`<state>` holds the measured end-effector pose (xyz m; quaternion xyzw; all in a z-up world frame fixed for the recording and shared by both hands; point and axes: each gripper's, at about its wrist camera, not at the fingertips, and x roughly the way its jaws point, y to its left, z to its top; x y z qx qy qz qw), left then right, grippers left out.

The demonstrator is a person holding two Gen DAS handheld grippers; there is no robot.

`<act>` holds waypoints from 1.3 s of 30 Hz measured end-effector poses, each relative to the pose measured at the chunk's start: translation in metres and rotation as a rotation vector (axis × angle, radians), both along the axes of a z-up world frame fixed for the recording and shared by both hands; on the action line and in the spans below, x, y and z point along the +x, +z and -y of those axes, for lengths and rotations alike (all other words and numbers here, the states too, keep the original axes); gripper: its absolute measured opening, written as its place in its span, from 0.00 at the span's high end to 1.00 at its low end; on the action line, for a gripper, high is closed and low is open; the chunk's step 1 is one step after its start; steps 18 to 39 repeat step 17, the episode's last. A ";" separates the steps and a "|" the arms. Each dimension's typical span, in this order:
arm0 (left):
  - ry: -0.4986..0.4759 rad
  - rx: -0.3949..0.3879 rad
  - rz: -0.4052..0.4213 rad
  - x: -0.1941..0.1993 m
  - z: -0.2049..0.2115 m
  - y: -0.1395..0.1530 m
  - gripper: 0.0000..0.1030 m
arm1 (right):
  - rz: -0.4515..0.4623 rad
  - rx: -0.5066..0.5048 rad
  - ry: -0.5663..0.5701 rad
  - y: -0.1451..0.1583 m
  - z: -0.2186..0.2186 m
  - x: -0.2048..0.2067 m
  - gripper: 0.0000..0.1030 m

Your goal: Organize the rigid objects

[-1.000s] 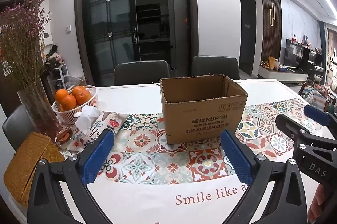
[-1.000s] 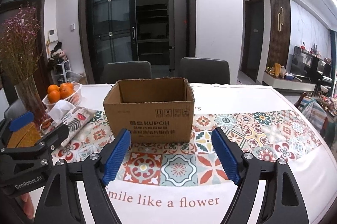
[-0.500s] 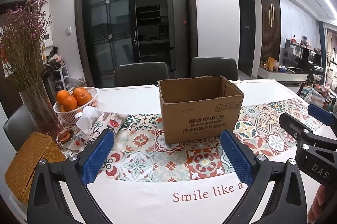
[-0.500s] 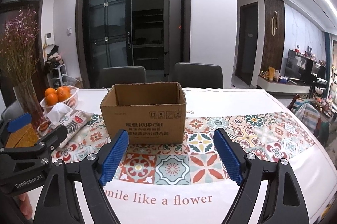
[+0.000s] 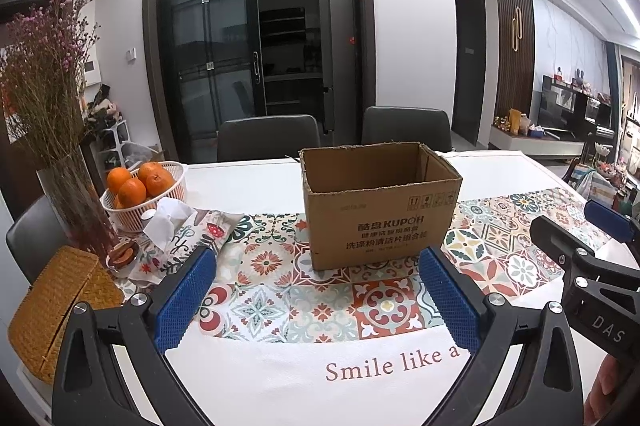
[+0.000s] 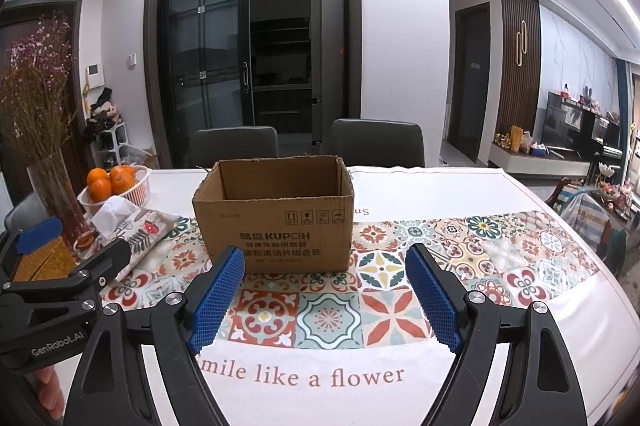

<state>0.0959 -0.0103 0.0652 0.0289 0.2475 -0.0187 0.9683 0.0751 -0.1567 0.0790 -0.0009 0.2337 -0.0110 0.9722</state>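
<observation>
An open brown cardboard box [image 5: 380,204] [image 6: 276,216] stands on the patterned tablecloth in the middle of the table, its top flaps gone and its inside hidden from here. My left gripper [image 5: 318,270] hovers open in front of the box, nothing between its blue pads. My right gripper [image 6: 324,266] is also open and empty, just short of the box's front face. In each wrist view the other gripper shows at the edge of the picture, held by a hand.
A white basket of oranges [image 5: 140,194], a tissue pack in a patterned cover [image 5: 176,226], a glass vase of dried flowers [image 5: 76,202] and a wicker box [image 5: 52,306] crowd the table's left end. Two grey chairs [image 6: 376,142] stand behind the table.
Both views have tilted slightly upward, so the box sits a little lower and farther in the pictures. Both grippers stay open and empty.
</observation>
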 end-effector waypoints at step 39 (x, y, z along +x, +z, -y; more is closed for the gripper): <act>-0.002 -0.012 -0.007 0.001 -0.002 0.000 0.00 | -0.004 0.000 0.003 -0.001 -0.004 0.001 0.19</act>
